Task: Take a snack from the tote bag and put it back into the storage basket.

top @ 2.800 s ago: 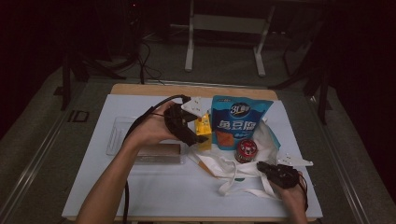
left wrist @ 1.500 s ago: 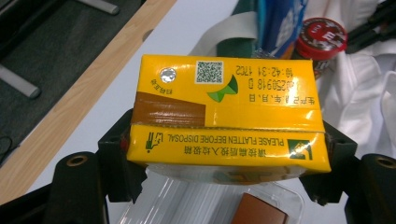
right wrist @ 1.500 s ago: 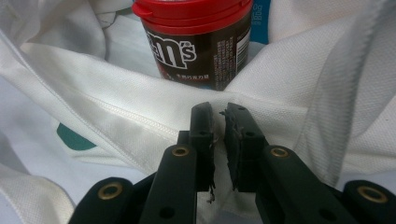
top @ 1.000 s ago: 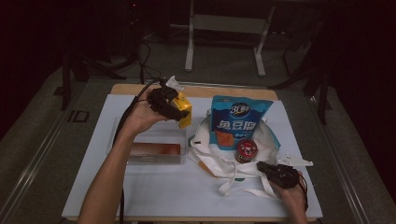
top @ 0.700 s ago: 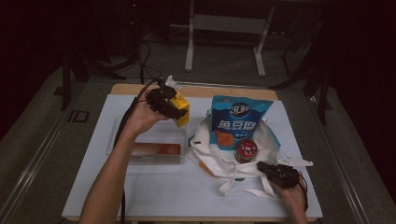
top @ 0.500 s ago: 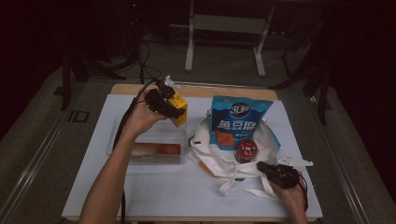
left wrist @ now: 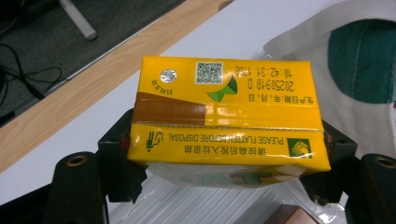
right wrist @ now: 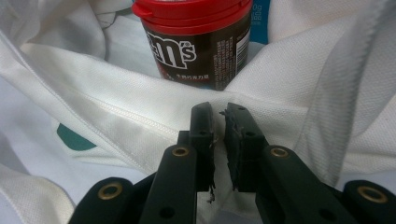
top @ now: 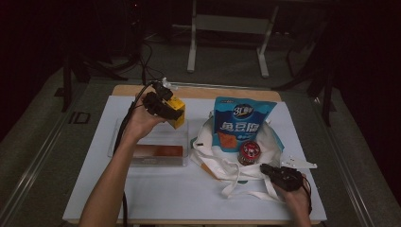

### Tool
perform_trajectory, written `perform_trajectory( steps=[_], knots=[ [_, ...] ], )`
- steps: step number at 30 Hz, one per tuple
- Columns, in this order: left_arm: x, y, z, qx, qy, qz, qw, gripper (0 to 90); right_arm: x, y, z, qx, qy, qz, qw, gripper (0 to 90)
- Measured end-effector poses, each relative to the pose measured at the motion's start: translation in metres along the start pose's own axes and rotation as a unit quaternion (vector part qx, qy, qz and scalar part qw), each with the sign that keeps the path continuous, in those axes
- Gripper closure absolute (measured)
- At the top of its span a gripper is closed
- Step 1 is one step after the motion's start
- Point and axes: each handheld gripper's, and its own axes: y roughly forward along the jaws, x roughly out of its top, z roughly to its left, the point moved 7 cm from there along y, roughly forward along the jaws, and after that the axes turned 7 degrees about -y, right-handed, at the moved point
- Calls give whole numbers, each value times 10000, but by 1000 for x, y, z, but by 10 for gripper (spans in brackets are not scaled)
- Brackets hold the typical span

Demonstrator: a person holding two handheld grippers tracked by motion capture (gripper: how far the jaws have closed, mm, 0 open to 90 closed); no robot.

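My left gripper (top: 166, 108) is shut on a yellow drink carton (top: 177, 112), held in the air over the far edge of a clear plastic tray (top: 124, 158). In the left gripper view the carton (left wrist: 224, 107) lies sideways between the black jaws of the left gripper (left wrist: 224, 161), pressed at both ends. A white cloth bag (top: 213, 161) lies at centre right with a blue snack bag (top: 242, 122) and a red-lidded M&M's jar (top: 248, 152) in it. My right gripper (top: 267, 169) pinches the bag's front rim; seen up close, the right gripper (right wrist: 218, 114) has its jaws almost together on the white cloth (right wrist: 116, 107) just below the jar (right wrist: 198, 46).
A brown-orange flat item (top: 158, 151) lies inside the tray. The bag's straps (top: 246, 191) trail toward the front edge of the white table cover (top: 156, 194). A wooden table edge (top: 227, 93) runs along the far side, with dark floor and metal stands beyond.
My left gripper has carried the yellow carton from beside the bag up and to the left, over the tray's far side, drifting a little further left lately. The right gripper has stayed put.
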Motion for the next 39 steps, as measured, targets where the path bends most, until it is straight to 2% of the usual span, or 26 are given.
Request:
perform_trajectory(
  steps=[1,2,7,13,19,25,30,33,39],
  knots=[
    [0,0,0,0,0,0,10000,282,0,0,0,-2,0,0,10000,815],
    [-2,-1,3,11,-95,-12,10000,283,0,0,0,-4,1,1,10000,815],
    [-4,-6,4,94,-97,-66,9999,283,0,0,0,-5,7,1,10000,815],
    [-8,-10,8,158,-240,-94,9995,282,0,0,0,-9,5,5,10000,815],
    [-12,-15,10,328,-239,-193,9990,283,0,0,1,-4,21,8,10000,814],
    [-17,-18,13,423,-326,-142,9985,283,0,0,0,-11,8,8,10000,814],
    [-22,-21,17,586,-386,-152,9974,282,0,0,0,-2,10,2,10000,814],
    [-27,-22,21,605,-558,-162,9965,283,0,0,0,-4,9,1,10000,814],
    [-38,-25,30,684,-718,-148,9950,283,0,0,0,-1,12,0,10000,814]
  ],
)
